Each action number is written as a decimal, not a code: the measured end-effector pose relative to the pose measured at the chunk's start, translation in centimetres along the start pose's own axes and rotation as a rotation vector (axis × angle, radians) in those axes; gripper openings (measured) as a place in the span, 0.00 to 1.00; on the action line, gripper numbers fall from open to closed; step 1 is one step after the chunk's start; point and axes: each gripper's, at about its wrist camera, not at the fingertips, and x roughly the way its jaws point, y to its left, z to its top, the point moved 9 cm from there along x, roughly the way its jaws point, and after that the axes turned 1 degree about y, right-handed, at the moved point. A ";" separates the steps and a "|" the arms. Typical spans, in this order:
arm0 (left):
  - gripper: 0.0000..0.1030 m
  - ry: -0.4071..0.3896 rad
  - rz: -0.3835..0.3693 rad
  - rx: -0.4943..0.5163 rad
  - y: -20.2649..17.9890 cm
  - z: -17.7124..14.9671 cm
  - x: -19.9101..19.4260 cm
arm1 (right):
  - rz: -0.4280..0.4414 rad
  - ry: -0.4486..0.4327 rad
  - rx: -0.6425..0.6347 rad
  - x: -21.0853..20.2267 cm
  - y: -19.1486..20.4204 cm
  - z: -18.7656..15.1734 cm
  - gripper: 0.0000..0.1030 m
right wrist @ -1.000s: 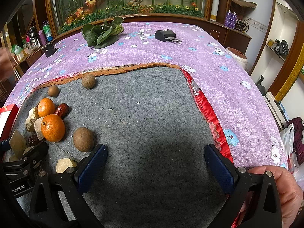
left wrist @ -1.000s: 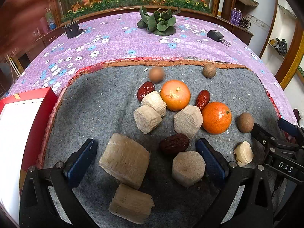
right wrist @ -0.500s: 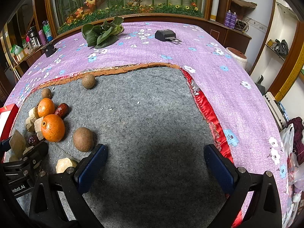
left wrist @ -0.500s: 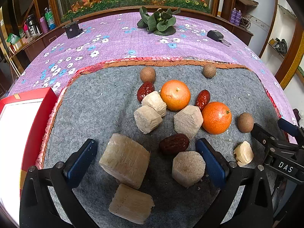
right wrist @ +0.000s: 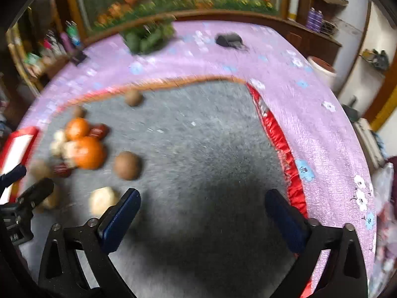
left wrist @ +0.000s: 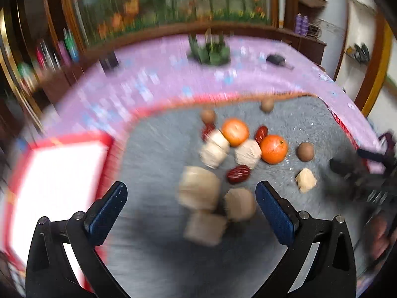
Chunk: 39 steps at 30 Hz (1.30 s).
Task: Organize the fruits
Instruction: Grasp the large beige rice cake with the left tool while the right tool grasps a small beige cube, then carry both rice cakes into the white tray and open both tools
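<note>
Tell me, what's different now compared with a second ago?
Both grippers have started moving: the pictures are now blurred, and in the left gripper view the fruit pile sits further right, the red box more in view. The right gripper remains open over bare felt. Nothing was grasped; the oranges kept their places.

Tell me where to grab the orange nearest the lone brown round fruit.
Grip the round orange fruit across its middle, coming from above: a beige chunk and a red date crowd its left side, so a side approach is likely blocked there.

Motion blur is smearing the red tray [left wrist: 59,173], cut off at the left edge, and the pale cane pieces [left wrist: 199,191].
</note>
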 end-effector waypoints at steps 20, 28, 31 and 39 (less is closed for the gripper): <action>1.00 0.074 -0.007 0.055 1.5 -5.0 -1.1 | 0.121 0.064 -0.189 1.6 9.0 -2.1 0.48; 0.68 0.158 -0.048 0.033 0.1 -5.1 1.4 | 0.099 0.059 -0.193 1.6 8.6 -2.1 0.39; 0.60 0.179 -0.091 -0.002 -0.1 -5.2 1.8 | 0.097 0.059 -0.194 1.6 8.6 -2.1 0.39; 0.60 0.170 -0.094 -0.001 -0.9 -4.7 2.1 | 0.096 0.059 -0.195 1.6 8.6 -2.1 0.40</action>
